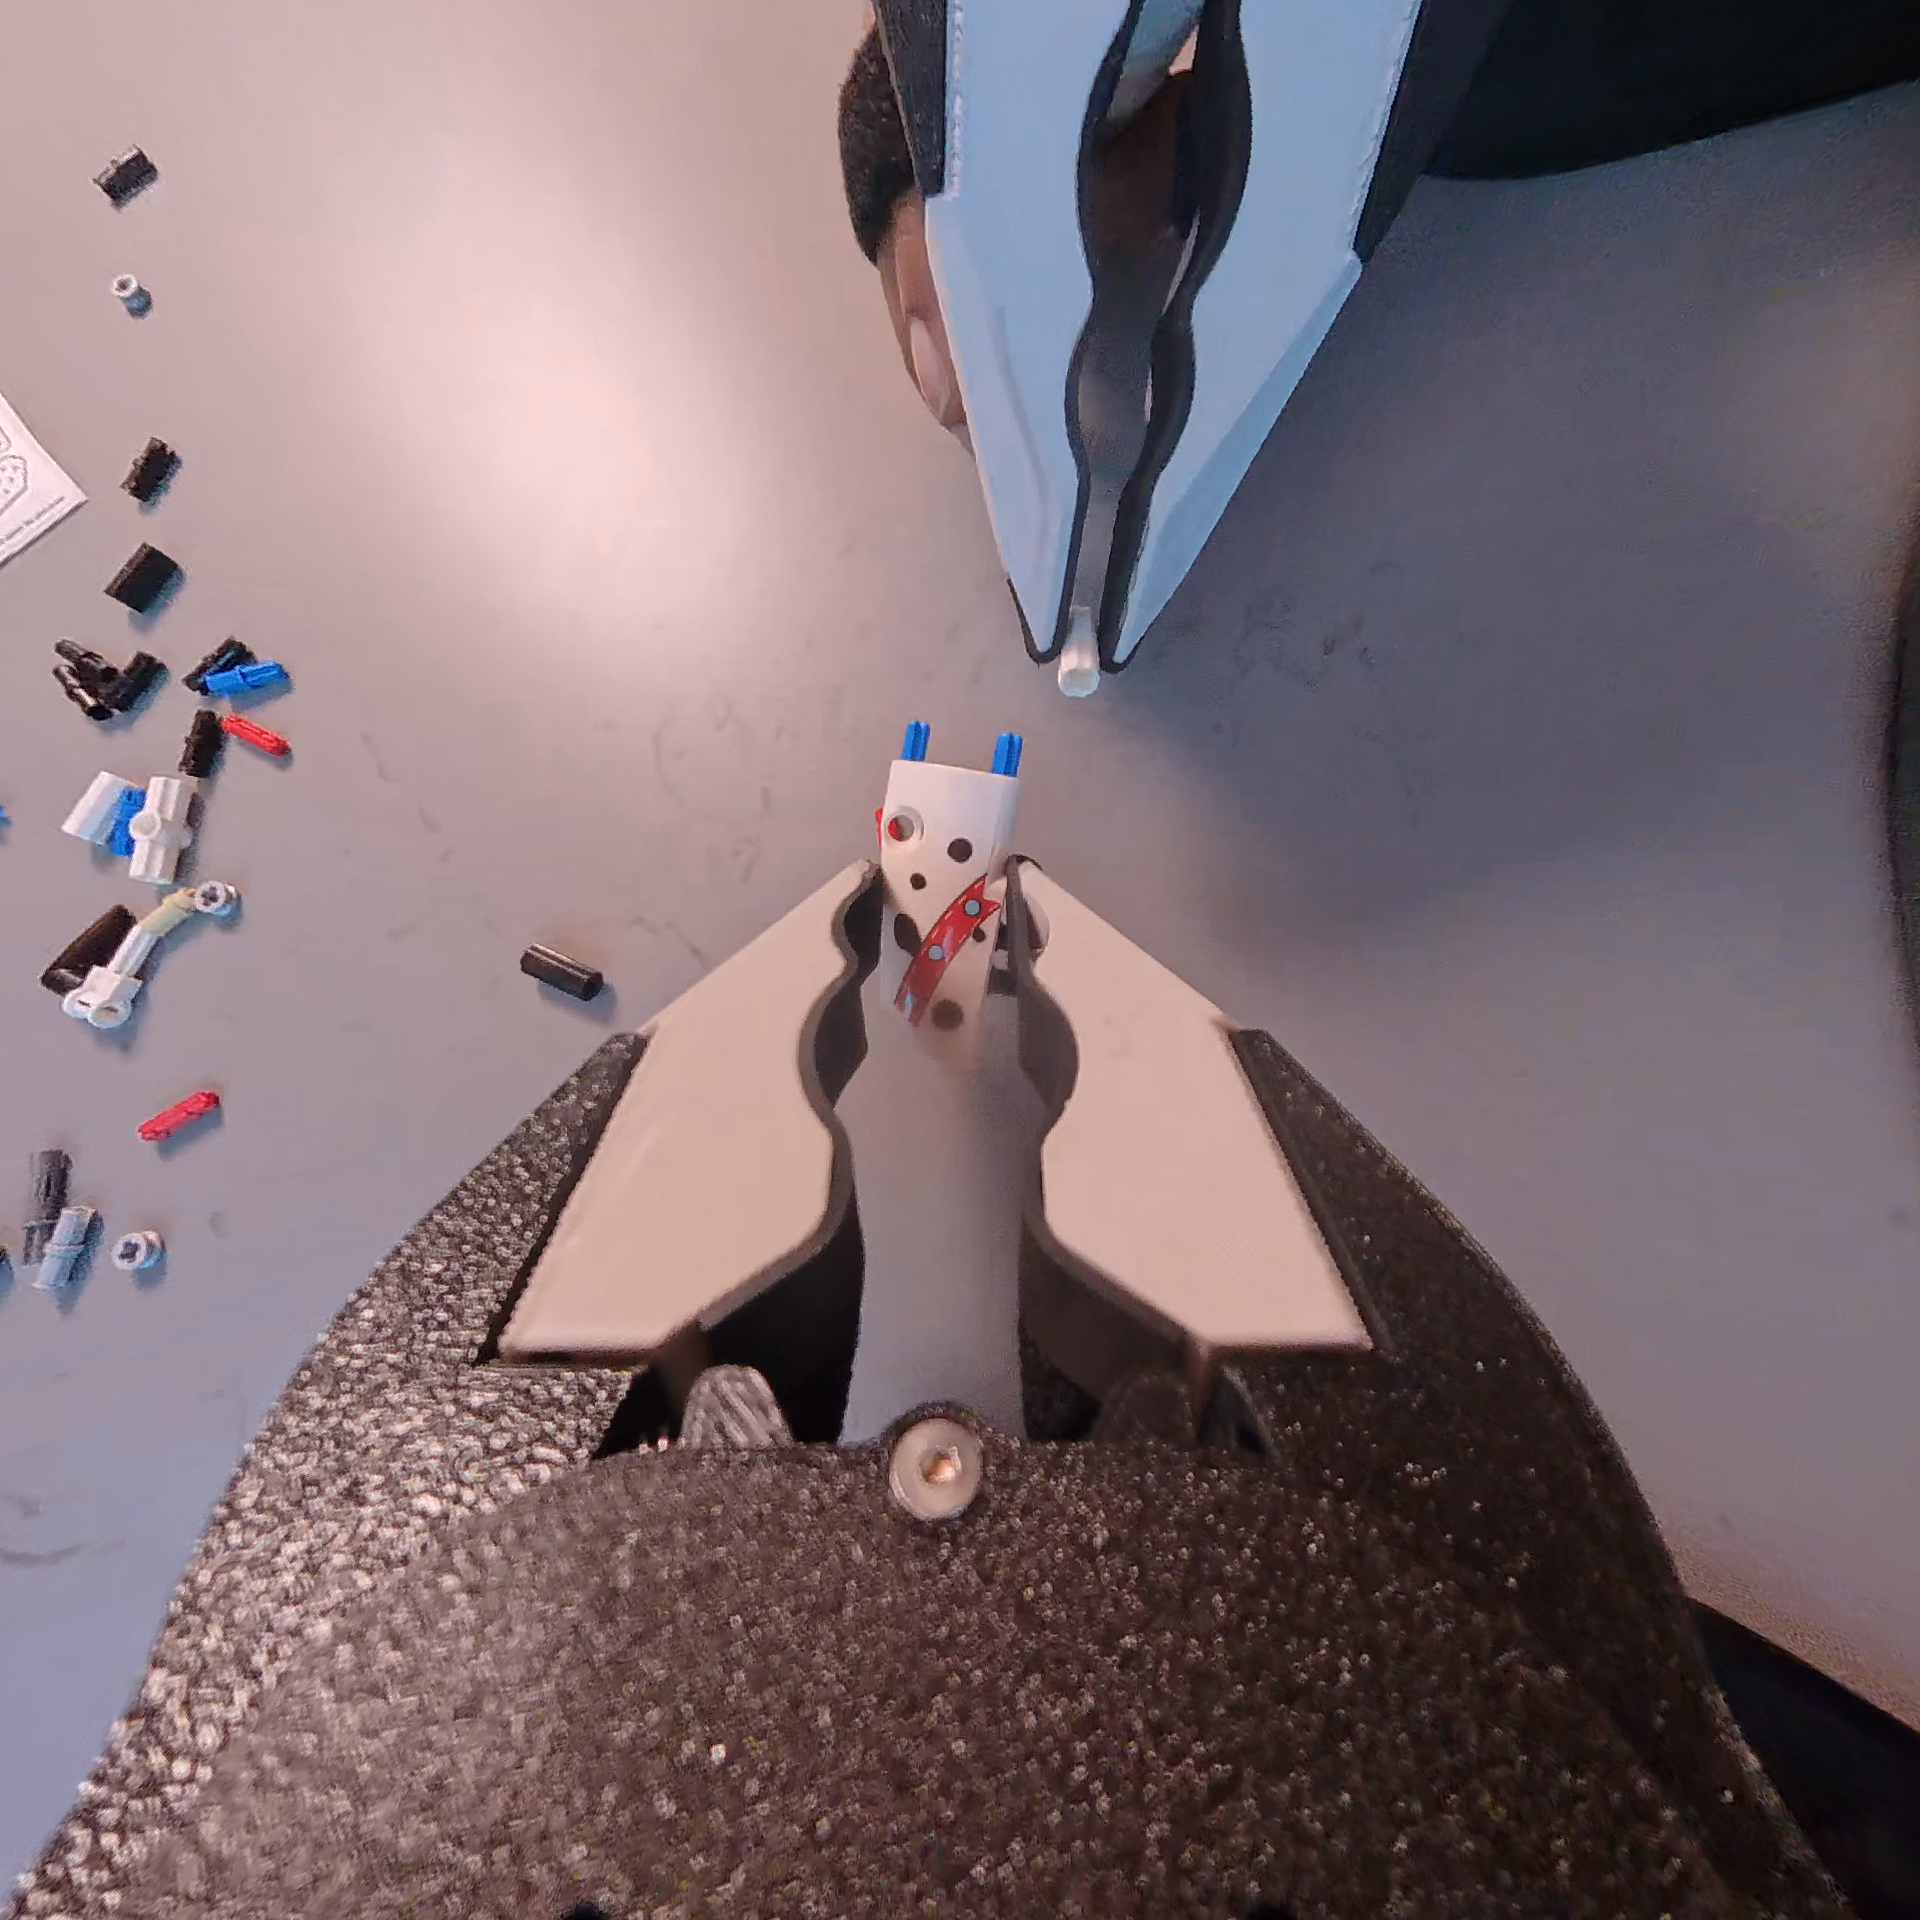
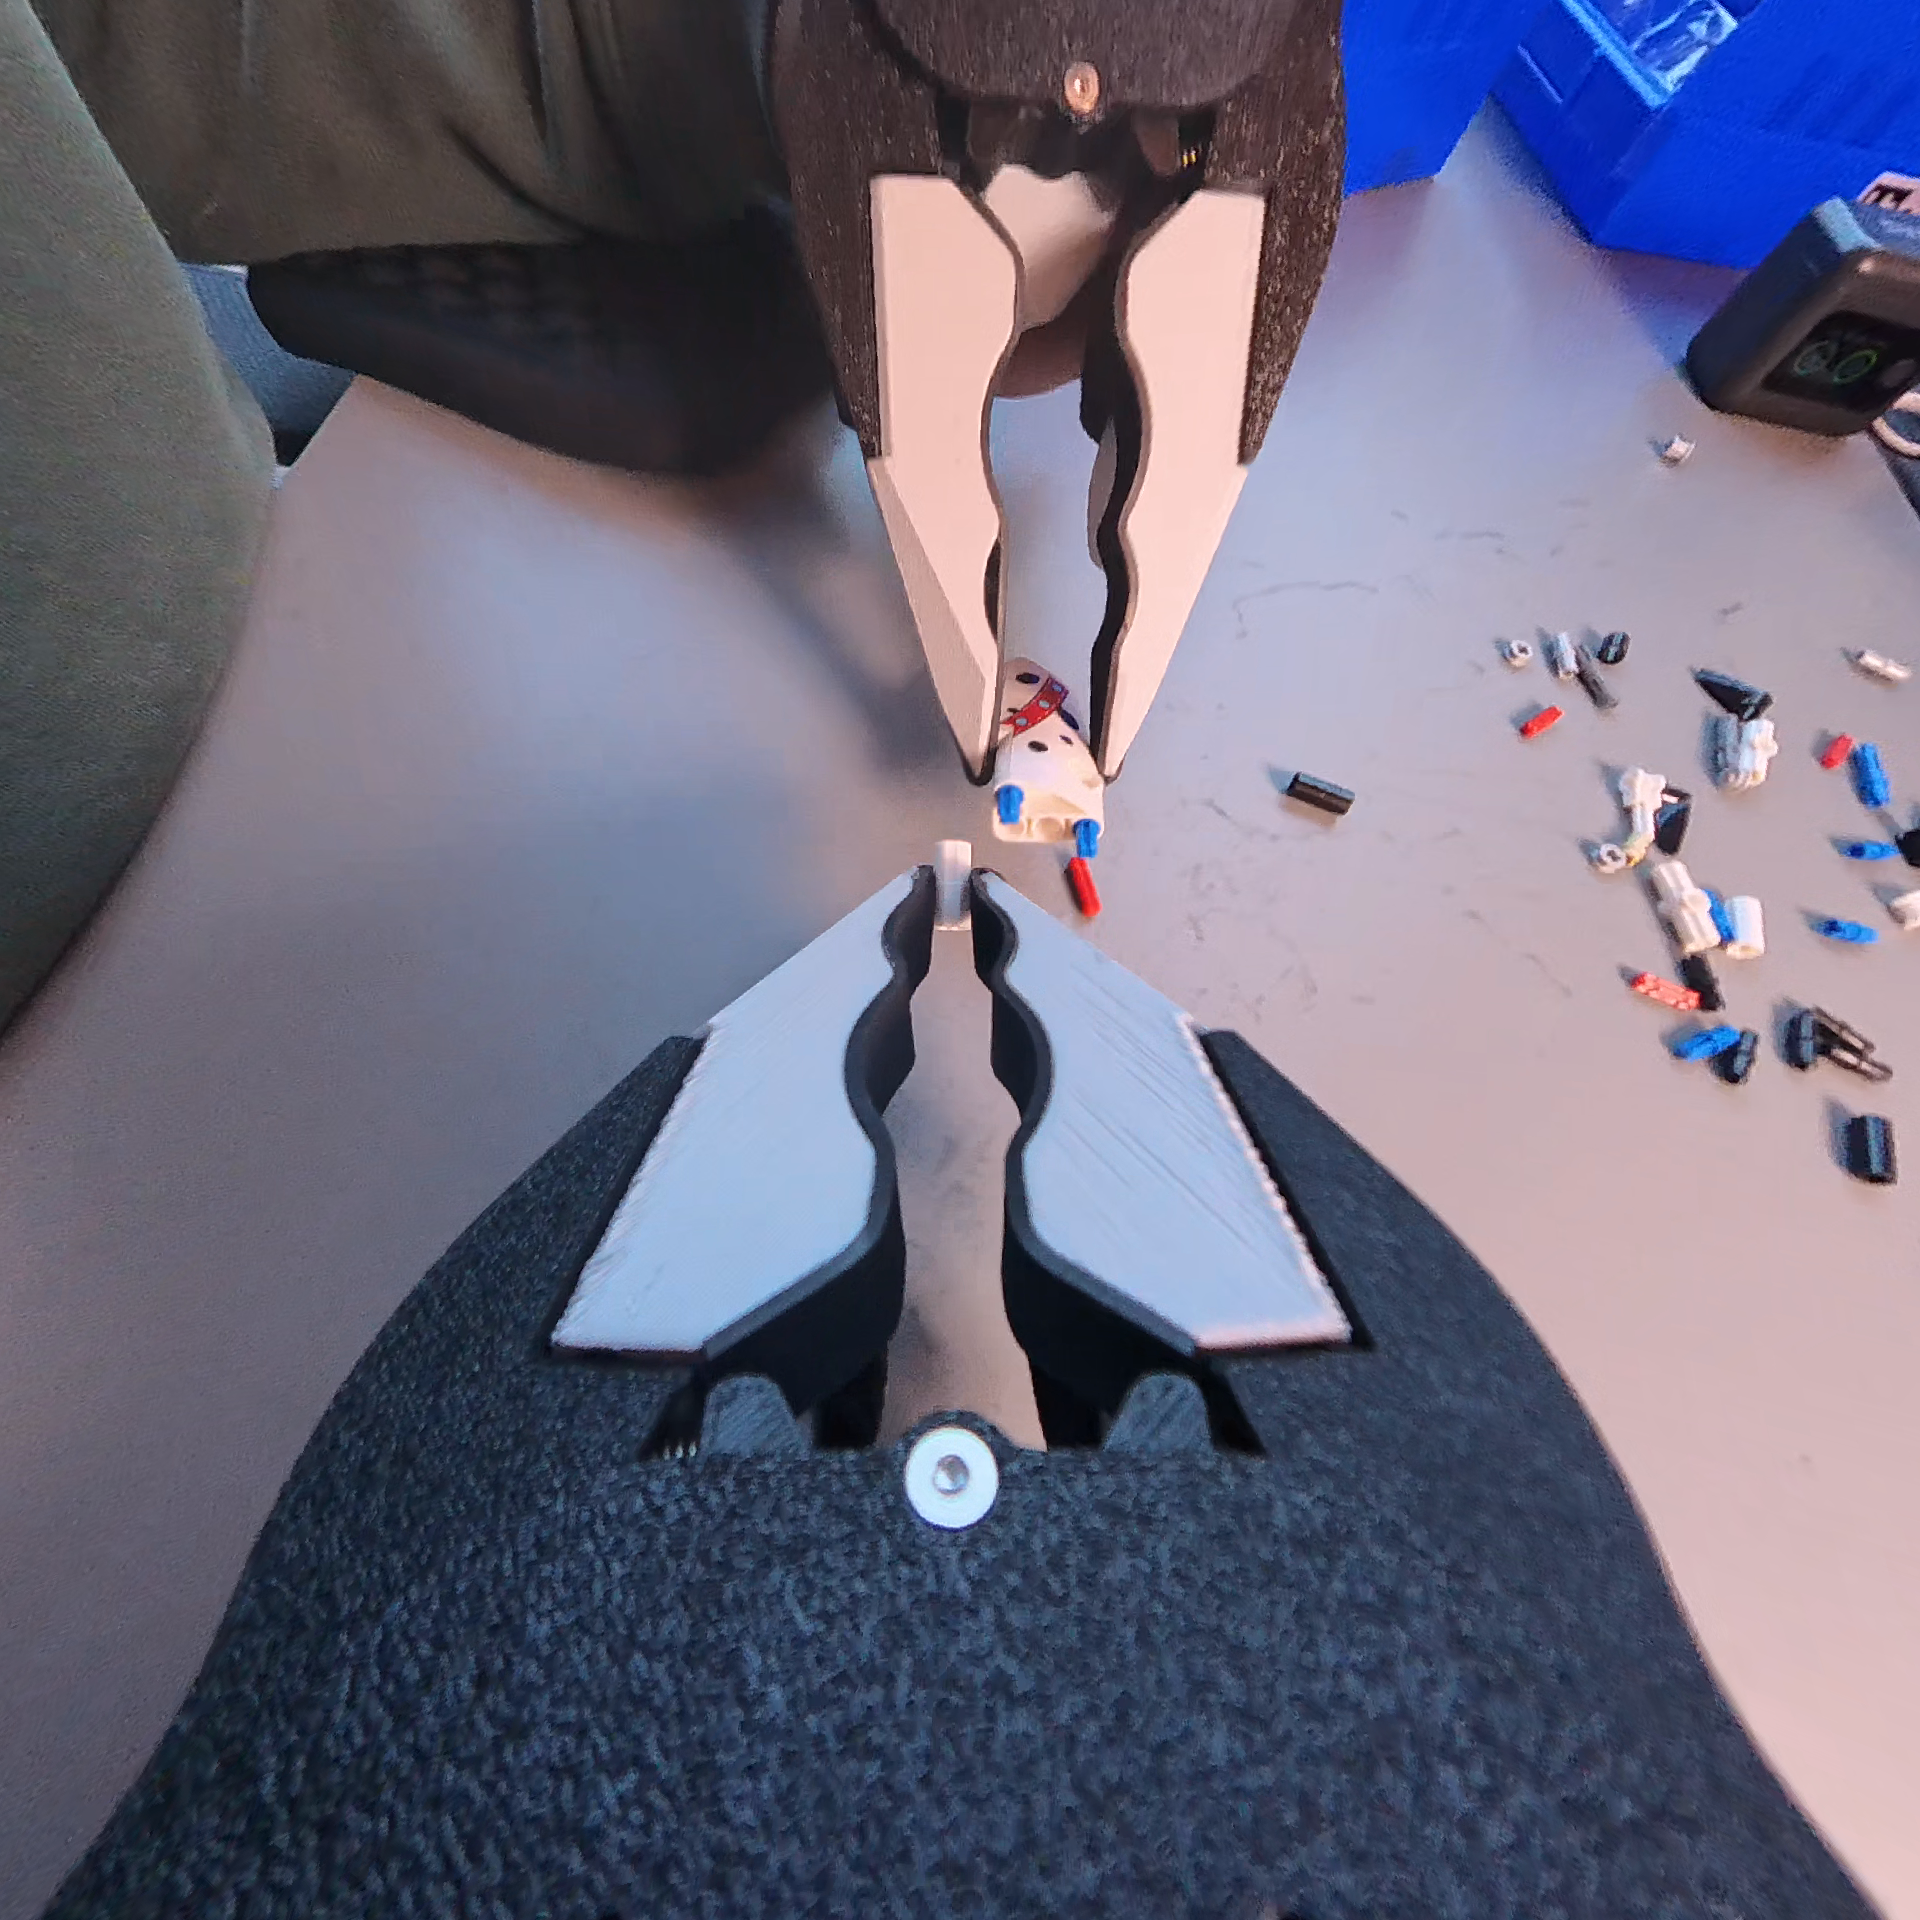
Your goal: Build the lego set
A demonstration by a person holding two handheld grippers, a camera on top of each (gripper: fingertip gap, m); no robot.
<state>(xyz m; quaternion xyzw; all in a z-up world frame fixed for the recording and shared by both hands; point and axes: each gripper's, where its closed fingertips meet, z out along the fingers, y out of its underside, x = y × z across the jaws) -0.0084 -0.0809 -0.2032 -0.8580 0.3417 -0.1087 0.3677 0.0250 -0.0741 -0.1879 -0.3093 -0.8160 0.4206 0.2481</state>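
Right now your left gripper (image 1: pixel 940 894) has its jaws clamped on the white spotted piece (image 1: pixel 940 914), low at the middle of the left wrist view. That piece carries a red strap and two blue pins (image 1: pixel 961 750) pointing away from the camera, toward the upper part of the frame. Your right gripper (image 1: pixel 1081 649) comes down from the top of that view with its jaws pinched on a small white pin (image 1: pixel 1078 665); the pin's tip pokes out past the fingertips and sits near the blue pins without touching them.

In the right wrist view the white pin sits at frame centre, with the spotted piece just above it and a red pin (image 2: pixel 1083 886) lying on the tabletop (image 2: pixel 520 831) just beside it. Loose parts (image 2: pixel 1714 883) lie scattered at the right edge, a black cylinder (image 2: pixel 1320 795) lies apart from them, and a blue bin (image 2: pixel 1662 104) stands in the upper right corner.
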